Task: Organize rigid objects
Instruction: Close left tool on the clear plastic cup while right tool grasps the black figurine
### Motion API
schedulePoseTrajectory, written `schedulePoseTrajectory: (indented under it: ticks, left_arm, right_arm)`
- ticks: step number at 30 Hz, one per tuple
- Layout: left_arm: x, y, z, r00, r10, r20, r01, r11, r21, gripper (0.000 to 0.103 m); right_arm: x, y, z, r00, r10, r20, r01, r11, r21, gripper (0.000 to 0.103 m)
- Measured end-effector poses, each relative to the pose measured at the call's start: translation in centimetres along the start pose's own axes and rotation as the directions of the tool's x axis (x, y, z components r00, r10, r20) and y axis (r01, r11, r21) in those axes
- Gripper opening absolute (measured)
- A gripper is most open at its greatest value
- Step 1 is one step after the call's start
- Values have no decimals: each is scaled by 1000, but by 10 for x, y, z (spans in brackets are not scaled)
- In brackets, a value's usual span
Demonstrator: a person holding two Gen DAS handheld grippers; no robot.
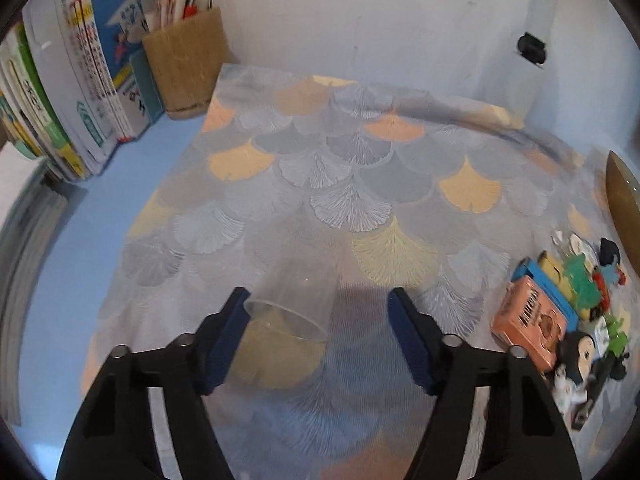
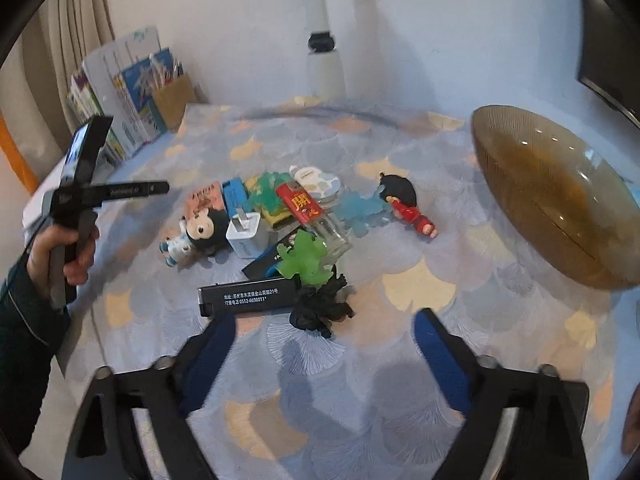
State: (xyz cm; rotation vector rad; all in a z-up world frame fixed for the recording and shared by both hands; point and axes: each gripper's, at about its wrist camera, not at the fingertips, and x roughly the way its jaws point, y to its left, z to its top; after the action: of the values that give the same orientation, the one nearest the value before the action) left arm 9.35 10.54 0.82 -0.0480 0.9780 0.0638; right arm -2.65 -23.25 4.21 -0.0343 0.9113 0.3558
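Note:
A clear plastic cup [image 1: 294,300] sits between the blue pads of my left gripper [image 1: 322,334], its mouth turned toward the camera. The left pad [image 1: 234,332] is at the cup's rim and the right pad [image 1: 408,336] stands well apart from it. A pile of small toys and items [image 2: 280,232] lies mid-table: a black lighter [image 2: 248,294], a black figure [image 2: 320,308], a green figure [image 2: 308,258], a white charger [image 2: 246,234] and a red doll [image 2: 410,206]. My right gripper [image 2: 326,340] hangs open just in front of the black lighter, with nothing between its fingers.
An amber glass bowl [image 2: 560,200] stands at the right on the leaf-patterned cloth [image 1: 360,184]. Books [image 1: 80,92] and a brown pen holder [image 1: 184,64] line the back left against the wall. A hand [image 2: 60,252] holds the left gripper at the left edge.

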Motion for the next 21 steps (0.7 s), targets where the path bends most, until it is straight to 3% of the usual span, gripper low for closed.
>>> schedulePoseTrajectory:
  ticks: [3, 5, 11, 16, 21]
  left_arm:
    - [4, -3, 2, 1000, 11, 15, -11, 1000, -4, 57]
    - [2, -6, 1, 999, 13, 32, -13, 1000, 11, 41]
    - [-10, -12, -3, 997, -21, 74, 20, 1000, 20, 41]
    - [-37, -26, -19, 990, -99, 102, 98, 995, 23, 41]
    - [-77, -59, -55, 977, -178, 121, 172, 983, 61, 41]
  right_arm:
    - [15, 5, 3, 999, 24, -34, -25, 999, -25, 73]
    - [25, 7, 2, 998, 23, -55, -25, 999, -42, 62]
    - [40, -5, 3, 996, 33, -77, -33, 999, -3, 43]
    - [40, -6, 1, 997, 38, -74, -38, 999, 2, 41]
    - [31, -4, -5, 996, 71, -53, -69, 997, 45, 40]
